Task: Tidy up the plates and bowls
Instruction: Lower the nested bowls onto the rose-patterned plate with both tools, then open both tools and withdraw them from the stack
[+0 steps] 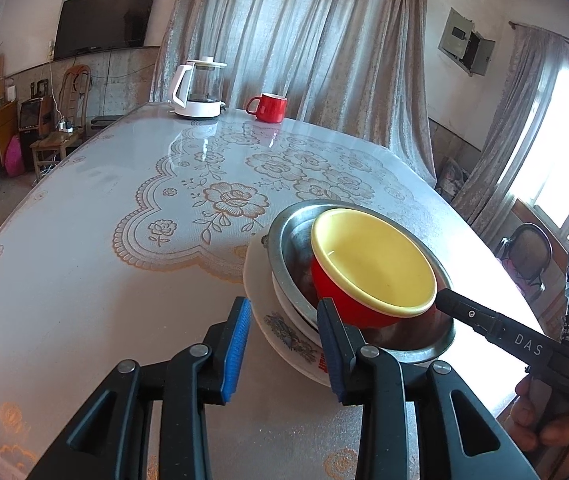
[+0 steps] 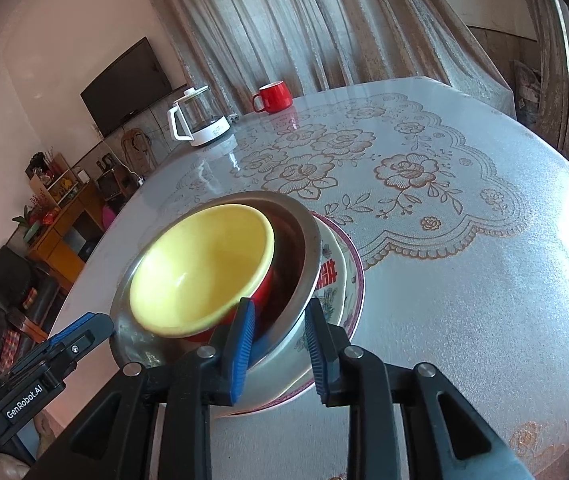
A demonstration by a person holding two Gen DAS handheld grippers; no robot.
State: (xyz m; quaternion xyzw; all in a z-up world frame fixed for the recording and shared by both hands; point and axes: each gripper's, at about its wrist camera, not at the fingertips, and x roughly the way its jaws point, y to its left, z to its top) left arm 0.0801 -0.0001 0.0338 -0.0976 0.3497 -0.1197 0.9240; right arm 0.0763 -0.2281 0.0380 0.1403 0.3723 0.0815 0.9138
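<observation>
Left wrist view: the left gripper point(image 1: 284, 344) has its jaws spread, nothing pinched; the decorated plate point(image 1: 284, 338) lies between and just ahead of them. On that plate sits a steel basin point(image 1: 420, 344), with a red bowl point(image 1: 348, 300) tilted inside. The right gripper point(image 2: 278, 350) also stands with jaws apart, straddling the basin's near rim without pressing it. Farther across the tabletop point(image 1: 84, 240) stand a kettle point(image 1: 198, 90) and red mug point(image 1: 268, 107).

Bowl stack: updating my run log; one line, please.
red yellow-lined bowl tilted in steel bowl on floral plate; left hand-held gripper open; right hand-held gripper open
</observation>
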